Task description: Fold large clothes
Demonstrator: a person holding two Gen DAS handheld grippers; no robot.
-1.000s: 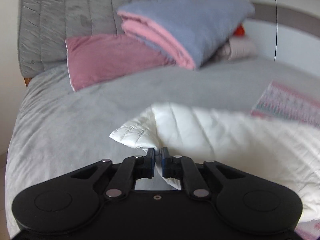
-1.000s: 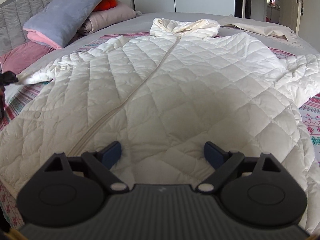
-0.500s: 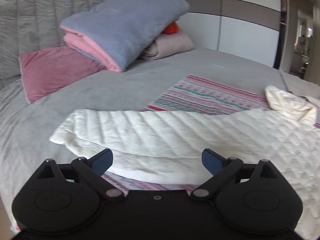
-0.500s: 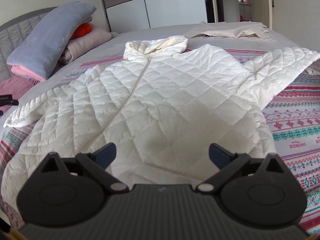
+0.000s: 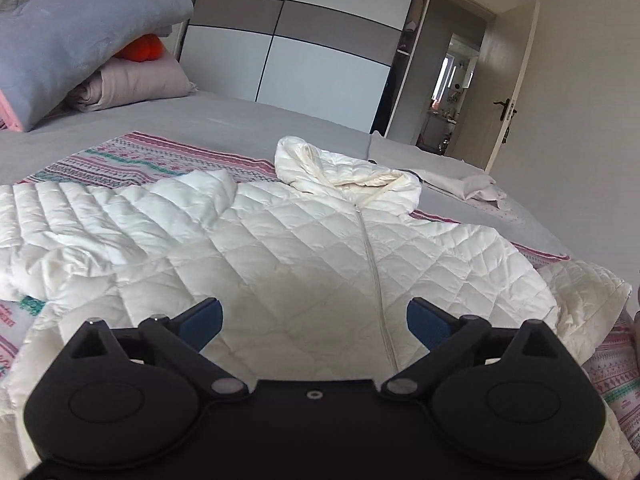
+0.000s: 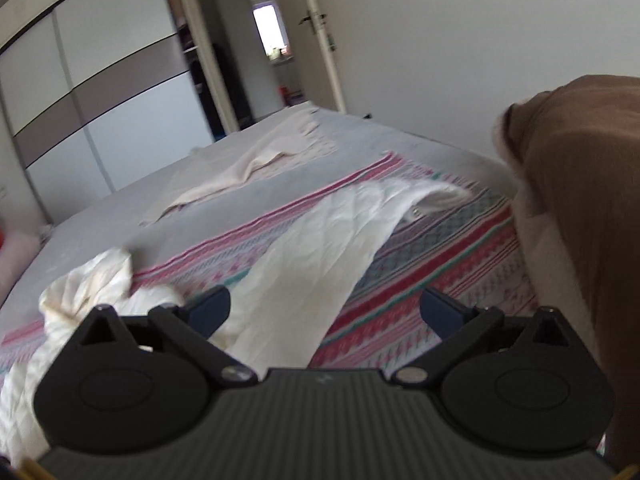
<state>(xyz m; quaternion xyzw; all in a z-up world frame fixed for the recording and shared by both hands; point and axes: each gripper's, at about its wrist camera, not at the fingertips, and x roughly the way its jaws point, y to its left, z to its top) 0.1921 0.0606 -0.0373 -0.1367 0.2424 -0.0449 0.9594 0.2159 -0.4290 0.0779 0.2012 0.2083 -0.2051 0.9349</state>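
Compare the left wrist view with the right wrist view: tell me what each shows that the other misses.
Left wrist only: the white quilted jacket's zipped front, its hood, the folded blue-grey blanket and an orange item. Right wrist only: a brown fabric mass at the right edge and the jacket's outstretched sleeve. Both: the striped patterned cover, the grey-and-white wardrobe, and open fingers.

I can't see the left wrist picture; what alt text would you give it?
A white quilted jacket lies zipped and face up on a bed, hood toward a wardrobe. The open left gripper hovers over its lower front, holding nothing. A striped blanket lies under it, folded bedding at the far left.
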